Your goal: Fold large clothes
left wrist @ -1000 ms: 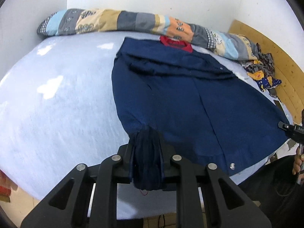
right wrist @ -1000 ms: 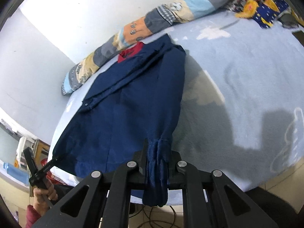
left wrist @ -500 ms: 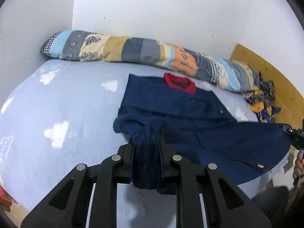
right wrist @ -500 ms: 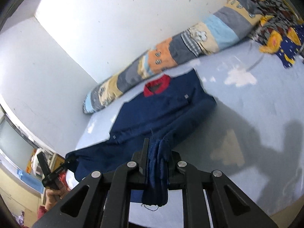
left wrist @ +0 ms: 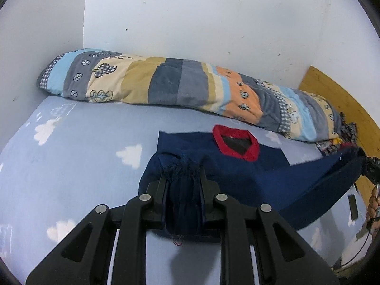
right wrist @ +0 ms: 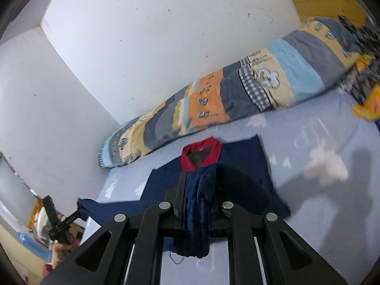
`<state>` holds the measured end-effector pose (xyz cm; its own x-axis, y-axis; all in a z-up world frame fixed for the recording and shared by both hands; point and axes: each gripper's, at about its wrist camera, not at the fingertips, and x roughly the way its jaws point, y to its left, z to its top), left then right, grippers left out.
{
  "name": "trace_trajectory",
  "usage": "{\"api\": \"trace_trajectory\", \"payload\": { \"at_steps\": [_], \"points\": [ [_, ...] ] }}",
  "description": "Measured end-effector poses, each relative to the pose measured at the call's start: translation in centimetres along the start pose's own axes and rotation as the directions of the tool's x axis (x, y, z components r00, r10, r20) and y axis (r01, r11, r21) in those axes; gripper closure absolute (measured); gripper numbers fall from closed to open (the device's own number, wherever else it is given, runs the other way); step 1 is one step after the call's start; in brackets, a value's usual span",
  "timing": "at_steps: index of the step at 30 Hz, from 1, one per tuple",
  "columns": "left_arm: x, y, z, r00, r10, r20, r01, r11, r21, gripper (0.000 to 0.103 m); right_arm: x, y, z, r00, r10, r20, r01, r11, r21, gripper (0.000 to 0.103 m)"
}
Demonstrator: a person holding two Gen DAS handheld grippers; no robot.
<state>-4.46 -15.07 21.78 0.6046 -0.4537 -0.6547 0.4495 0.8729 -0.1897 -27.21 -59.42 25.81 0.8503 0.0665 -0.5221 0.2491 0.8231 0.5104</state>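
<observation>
- Navy garment (left wrist: 249, 180): laid on the cloud-print bed sheet (left wrist: 78, 156) ahead of both tools, red collar (left wrist: 235, 143) at the far end, near the striped rolled quilt (left wrist: 166, 83).
- Left gripper (left wrist: 184, 197): clenched on a gathered bunch of the hem; cloth is seen hanging from the jaws.
- Right gripper (right wrist: 197, 210): likewise clamped on a bunched hem corner, the fabric draped toward the collar.
- Span between tools: the hem edge is held raised off the sheet and stretched from one gripper to the other.
- Step in hand, as judged: the bottom half is being carried over toward the collar.
- Next move, as judged: both corners are to be lowered evenly beside the shoulders, then let go.
</observation>
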Motion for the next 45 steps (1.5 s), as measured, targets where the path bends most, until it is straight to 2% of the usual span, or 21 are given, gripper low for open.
{"api": "trace_trajectory", "payload": {
  "at_steps": [3,7,11,15,17,18,20,22,24,25,27,28,30,31,35,36,38,40,42,44,45],
  "points": [
    [4.7,-0.2,2.5,0.999,0.015,-0.047,-0.015,1.000,-0.007,0.086,3.9,-0.9,2.5,0.999,-0.027,-0.021,0.027,1.000,-0.004,0.092],
    [12.3,0.3,4.8,0.989,0.041,-0.141,-0.046,0.998,-0.033,0.086,11.5,-3.3,5.0,0.993,-0.084,-0.077,0.085,0.996,0.001,0.091],
    [20.6,1.4,5.0,0.961,0.059,-0.269,-0.081,0.994,-0.072,0.084,18.5,-7.3,5.6,0.980,-0.141,-0.139,0.150,0.987,0.056,0.091],
    [26.0,1.4,4.1,0.941,0.080,-0.329,-0.109,0.991,-0.072,0.082,24.5,-10.9,4.7,0.960,-0.199,-0.197,0.221,0.970,0.098,0.091],
    [27.8,1.8,3.9,0.928,0.102,-0.358,-0.136,0.988,-0.072,0.074,26.1,-12.6,4.4,0.962,-0.175,-0.211,0.212,0.963,0.165,0.088],
    [28.3,2.1,4.0,0.923,0.091,-0.375,-0.136,0.986,-0.096,0.072,26.6,-13.5,4.4,0.966,-0.142,-0.215,0.189,0.957,0.220,0.084],
    [29.1,3.4,4.4,0.914,0.016,-0.405,-0.098,0.978,-0.182,0.062,27.6,-15.8,4.2,0.969,-0.053,-0.242,0.144,0.915,0.376,0.070],
    [29.1,4.6,5.0,0.913,-0.063,-0.404,-0.051,0.963,-0.266,0.058,27.4,-17.1,4.2,0.976,0.018,-0.219,0.087,0.883,0.461,0.064],
    [28.4,5.5,6.1,0.924,-0.106,-0.367,-0.012,0.952,-0.305,0.055,26.9,-17.9,4.8,0.976,0.064,-0.207,0.048,0.867,0.495,0.064],
    [27.5,5.8,7.0,0.943,-0.106,-0.314,0.007,0.954,-0.301,0.052,26.6,-18.1,5.1,0.976,0.091,-0.197,0.023,0.859,0.512,0.064],
    [25.9,6.6,8.4,0.970,-0.092,-0.225,0.022,0.955,-0.297,0.047,25.6,-18.1,5.8,0.982,0.094,-0.163,0.002,0.860,0.510,0.064],
    [25.5,7.0,8.9,0.974,-0.101,-0.201,0.034,0.949,-0.314,0.042,25.5,-17.8,6.0,0.984,0.097,-0.153,-0.007,0.864,0.504,0.064],
    [24.8,7.8,9.6,0.974,-0.146,-0.174,0.074,0.929,-0.362,0.041,25.3,-17.8,6.2,0.980,0.114,-0.160,-0.017,0.862,0.507,0.063],
    [24.6,7.9,9.6,0.974,-0.155,-0.164,0.087,0.928,-0.363,0.041,25.2,-17.8,6.2,0.982,0.114,-0.151,-0.020,0.855,0.518,0.063],
    [23.7,5.5,8.6,0.966,-0.196,-0.167,0.146,0.951,-0.272,0.041,24.5,-16.8,6.4,0.986,0.109,-0.126,-0.037,0.881,0.471,0.061],
    [23.5,4.7,7.8,0.961,-0.212,-0.177,0.167,0.956,-0.240,0.041,24.5,-17.0,6.4,0.985,0.116,-0.130,-0.039,0.875,0.483,0.060],
    [23.5,2.8,6.4,0.957,-0.217,-0.193,0.188,0.969,-0.161,0.041,24.7,-18.1,6.0,0.979,0.176,-0.099,-0.094,0.833,0.546,0.057],
    [23.8,1.3,5.1,0.949,-0.228,-0.218,0.212,0.973,-0.094,0.041,24.7,-19.6,5.5,0.972,0.220,-0.077,-0.125,0.772,0.623,0.056],
    [24.7,-0.1,3.8,0.951,-0.186,-0.246,0.185,0.982,-0.028,0.041,24.6,-21.1,4.7,0.965,0.257,-0.055,-0.140,0.680,0.720,0.052],
    [25.8,-0.5,2.8,0.946,-0.166,-0.277,0.170,0.985,-0.009,0.041,23.8,-21.4,4.6,0.962,0.273,-0.005,-0.183,0.657,0.731,0.051],
    [26.2,-0.6,2.5,0.944,-0.165,-0.286,0.168,0.986,-0.012,0.041,23.5,-21.1,4.9,0.961,0.278,0.002,-0.196,0.671,0.715,0.050]
  ]
}}
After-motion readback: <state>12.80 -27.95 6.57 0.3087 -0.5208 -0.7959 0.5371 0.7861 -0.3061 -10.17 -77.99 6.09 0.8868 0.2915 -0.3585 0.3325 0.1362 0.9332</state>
